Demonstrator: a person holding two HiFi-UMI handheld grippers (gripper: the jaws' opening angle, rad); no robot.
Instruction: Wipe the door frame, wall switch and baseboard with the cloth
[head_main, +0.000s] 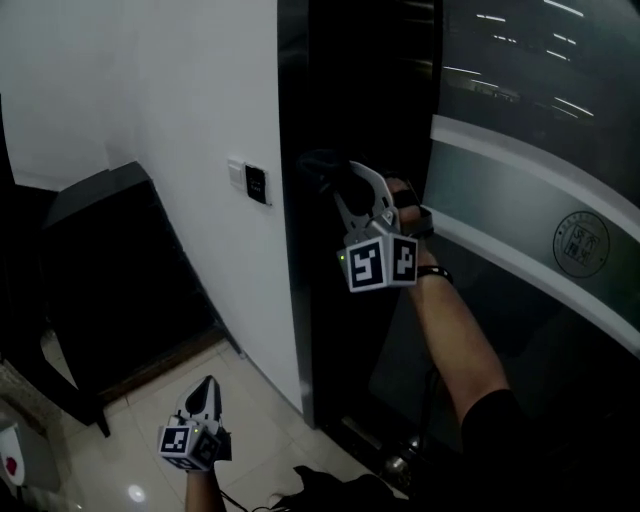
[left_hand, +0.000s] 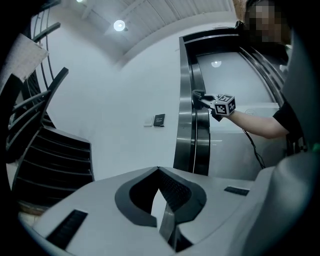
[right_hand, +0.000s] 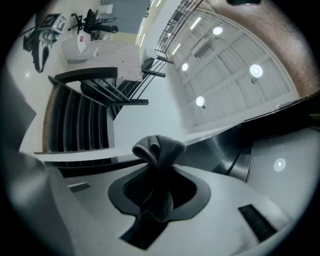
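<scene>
Right gripper (right_hand: 159, 175): jaws clamped on bunched dark cloth (right_hand: 160, 146), its fold protruding past the tips, at the black door frame (head_main: 322, 320). Left gripper (left_hand: 158, 171): jaws pressed together, empty, held low, well apart from the frame.

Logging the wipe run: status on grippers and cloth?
Right gripper shut on cloth, up at door frame. Left gripper shut, empty, hanging low. Nothing seen blocking the frame.
</scene>
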